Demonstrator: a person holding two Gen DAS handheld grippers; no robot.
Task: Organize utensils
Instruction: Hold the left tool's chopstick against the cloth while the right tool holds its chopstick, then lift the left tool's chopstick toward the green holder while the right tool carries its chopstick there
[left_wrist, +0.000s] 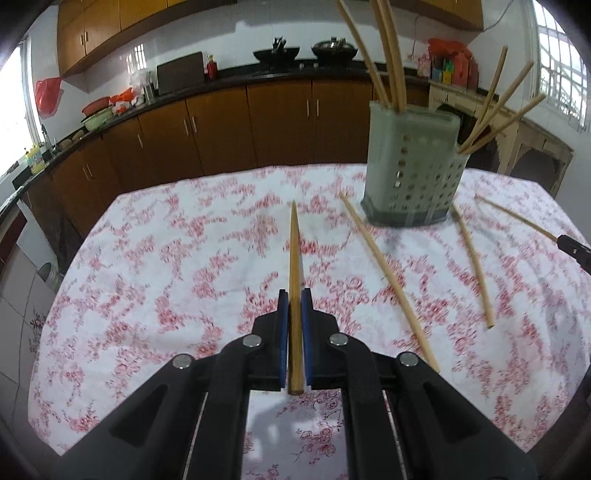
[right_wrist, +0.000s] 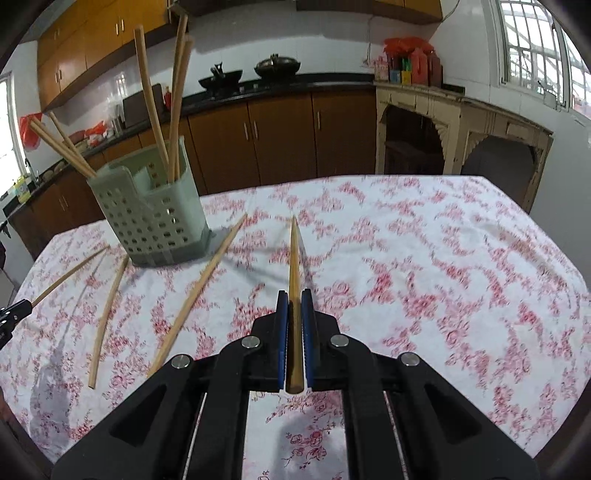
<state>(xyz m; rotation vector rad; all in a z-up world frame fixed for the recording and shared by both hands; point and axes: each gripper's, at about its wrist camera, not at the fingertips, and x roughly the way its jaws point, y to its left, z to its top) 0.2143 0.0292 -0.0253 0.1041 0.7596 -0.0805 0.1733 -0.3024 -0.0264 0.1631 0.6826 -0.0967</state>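
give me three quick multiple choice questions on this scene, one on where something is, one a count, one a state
1. Where does the perforated holder stand?
A. on the flowered tablecloth
B. on a chair
C. on the floor

2. How many loose chopsticks lie on the cloth, in no gripper?
A. none
B. two
C. six

3. What state is the left gripper in?
A. wide open and empty
B. shut on a spoon
C. shut on a chopstick

Answers:
1. A, its base rests on the cloth at the far side of the table.
2. B, two lie flat near the holder; a third stick on that side is in the right gripper's hold.
3. C, the blue pads press on the stick from both sides.
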